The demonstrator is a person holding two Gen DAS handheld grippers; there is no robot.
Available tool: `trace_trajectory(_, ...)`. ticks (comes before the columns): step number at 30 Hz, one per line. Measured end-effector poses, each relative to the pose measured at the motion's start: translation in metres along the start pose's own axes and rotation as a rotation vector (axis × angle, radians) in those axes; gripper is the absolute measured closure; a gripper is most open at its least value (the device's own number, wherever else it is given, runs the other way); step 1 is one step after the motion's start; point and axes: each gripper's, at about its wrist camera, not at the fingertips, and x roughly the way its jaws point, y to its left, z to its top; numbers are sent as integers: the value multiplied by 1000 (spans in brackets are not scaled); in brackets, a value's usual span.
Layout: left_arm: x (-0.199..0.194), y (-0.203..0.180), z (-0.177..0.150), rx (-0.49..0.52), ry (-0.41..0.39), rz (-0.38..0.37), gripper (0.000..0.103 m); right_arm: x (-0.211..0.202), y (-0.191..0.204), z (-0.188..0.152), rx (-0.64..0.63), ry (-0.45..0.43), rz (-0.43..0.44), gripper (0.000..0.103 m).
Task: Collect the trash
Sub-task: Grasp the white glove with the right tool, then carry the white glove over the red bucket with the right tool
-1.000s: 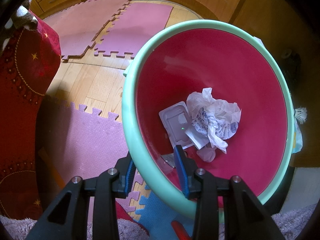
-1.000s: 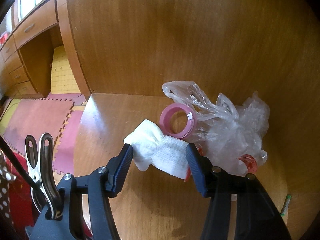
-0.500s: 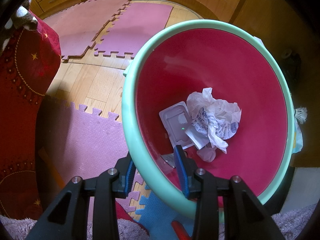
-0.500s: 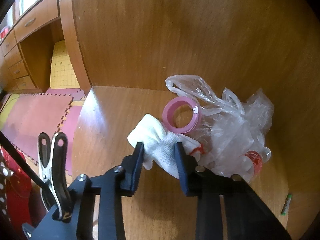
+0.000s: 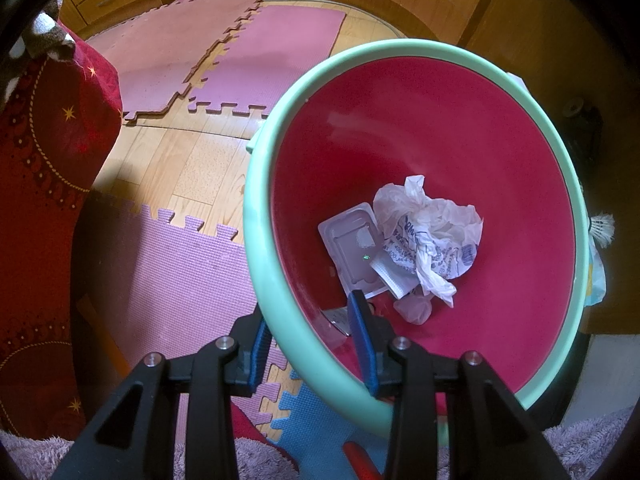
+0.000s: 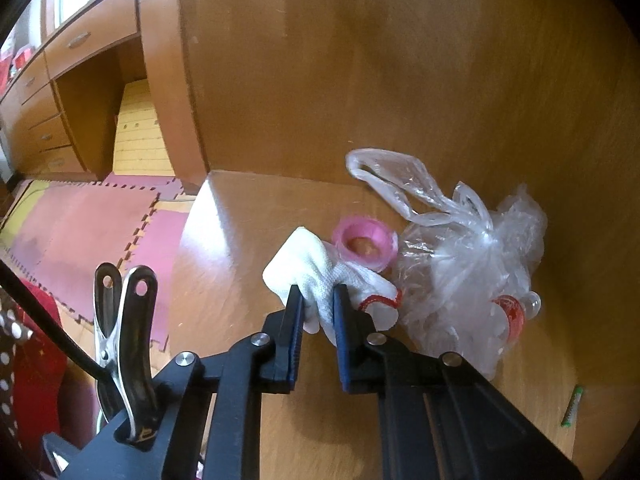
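On the wooden tabletop lies a white glove with a red cuff. The right gripper has its jaws around the middle of the glove. The jaws have just been closing, and now the blue pads squeeze the cloth between them. The glove bunches up where it is pinched.

Just behind the glove sits a pink roll of tape. It touches the glove. Beside them, to the right, is a clear plastic bag with its handles tied. A bottle with a red label shows through the bag. Near the right edge of the tabletop, well apart from the rest, lies a small green stick. A metal clip is fixed on the left side of the gripper.

The left gripper holds a bin with a green rim and a red inside. Its jaws are nearly shut on the rim, one pad outside and one pad inside. The bin is tilted, so the inside shows. At the bottom lie a crumpled white bag with blue print, a flat plastic tray and a small pale scrap. They all touch each other.

Under the bin is a wood floor with pink foam mats. A red cloth with gold stars hangs at the left.
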Motion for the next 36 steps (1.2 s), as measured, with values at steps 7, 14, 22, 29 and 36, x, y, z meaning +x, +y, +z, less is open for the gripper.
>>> trace_trajectory(7, 0, 0, 0, -1, 0, 1, 64, -14, -1, -7, -9, -15, 8, 88)
trace_trajectory(14, 1, 1, -1, -1, 0, 2, 64, -32, -5, -9, -6, -40, 29, 88)
trace_trajectory(22, 2, 1, -1, -1, 1, 0, 64, -60, -8, -14, -13, -67, 39, 88)
trace_trajectory(29, 2, 1, -1, -2, 1, -2, 64, -71, -8, -22, -12, -69, 68, 88)
trace_trajectory(36, 2, 1, -1, -2, 2, -1, 64, -79, 4, -34, -39, -70, 93, 88)
